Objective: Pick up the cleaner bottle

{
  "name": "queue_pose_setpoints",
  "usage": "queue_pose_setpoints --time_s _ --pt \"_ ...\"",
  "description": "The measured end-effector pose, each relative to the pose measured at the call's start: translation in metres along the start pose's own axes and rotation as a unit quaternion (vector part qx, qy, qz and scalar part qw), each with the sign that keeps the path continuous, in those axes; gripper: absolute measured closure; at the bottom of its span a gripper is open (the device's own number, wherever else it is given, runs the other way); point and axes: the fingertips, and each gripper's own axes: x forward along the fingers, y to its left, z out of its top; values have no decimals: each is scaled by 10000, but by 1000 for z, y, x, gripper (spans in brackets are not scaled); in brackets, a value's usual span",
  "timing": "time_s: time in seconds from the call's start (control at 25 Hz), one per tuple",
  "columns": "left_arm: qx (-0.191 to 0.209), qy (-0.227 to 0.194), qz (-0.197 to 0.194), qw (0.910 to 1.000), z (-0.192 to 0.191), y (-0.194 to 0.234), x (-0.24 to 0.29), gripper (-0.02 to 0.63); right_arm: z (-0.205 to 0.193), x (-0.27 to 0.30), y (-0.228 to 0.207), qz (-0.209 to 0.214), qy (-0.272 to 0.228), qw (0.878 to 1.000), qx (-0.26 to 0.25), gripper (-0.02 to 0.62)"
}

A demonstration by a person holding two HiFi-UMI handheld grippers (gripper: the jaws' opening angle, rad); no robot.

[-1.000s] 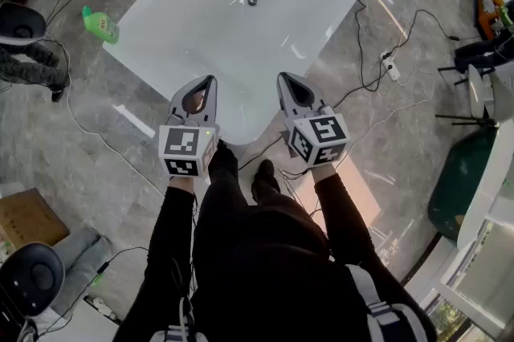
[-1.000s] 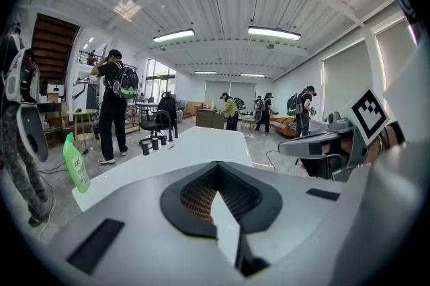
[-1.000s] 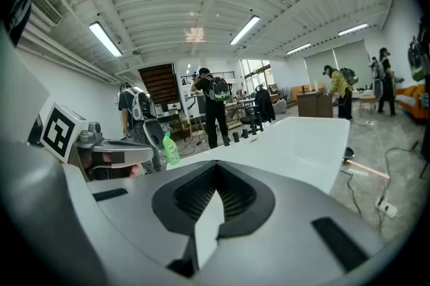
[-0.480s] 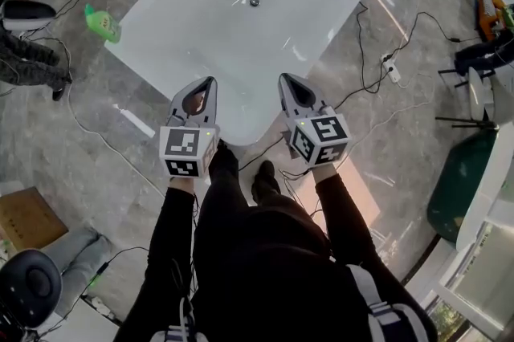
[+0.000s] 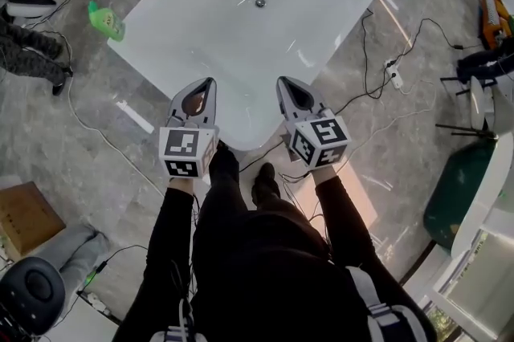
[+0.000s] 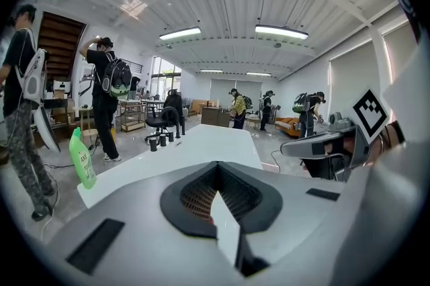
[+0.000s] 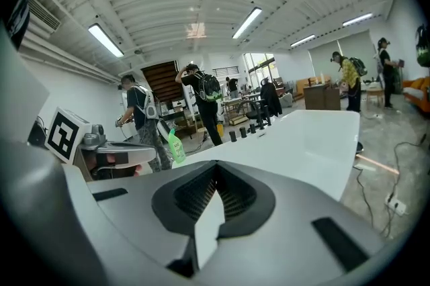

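Risks, left to right. A person's legs (image 5: pixel 32 55) stand near the bottle (image 5: pixel 105 21), and a step in that gap could bump it. The bottle stands upright on the tub (image 5: pixel 337 3) rim, at the left corner, right by the edge. Any sideways nudge likely drops it to the floor or slides it into the basin.

Left gripper (image 5: pixel 204 85): jaws pressed together, nothing between them. Right gripper (image 5: pixel 287 83): same, closed tight and empty. Both hang over the tub's near end, well apart from the bottle. Going in like that pokes the bottle instead of straddling it, so the jaws must spread before the approach. The left one is on the bottle's side; reaching across with the right would drag that arm over the rim.

Cables (image 5: pixel 366 51) loop over the floor at the right and by the feet, a trip hazard when walking round the tub.

Bottle itself: bright green, see-through plastic, green cap on a narrowed, bent neck, pale label on the front. The body looks flattish and smooth, so probably slippery. A pinch high on the neck may let it swing; mid-body seems safer. Fill level: can't tell.
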Motion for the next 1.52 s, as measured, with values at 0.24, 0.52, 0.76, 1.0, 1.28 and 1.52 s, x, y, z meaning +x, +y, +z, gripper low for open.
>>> queue_pose_setpoints --time_s 0.24,0.52,0.76,1.0,1.28,1.52 --pt "-12 30 115 9999 -2 23 6 600 0 27 8 118 77 9999 31 594" --pt "-88 64 385 9992 -3 65 10 598 4 65 22 317 243 9992 -41 594" --pt "-171 140 564 9982 -6 99 15 598 5 99 33 475 393 9980 -106 594" --pt "-252 175 729 9969 -6 131 21 599 12 132 47 664 494 9964 -184 594" --pt "-384 169 979 9943 -8 178 23 599 16 174 72 990 646 9926 -292 594" --pt "-584 153 1229 9906 -13 216 18 600 16 210 97 1280 808 9874 -466 594"
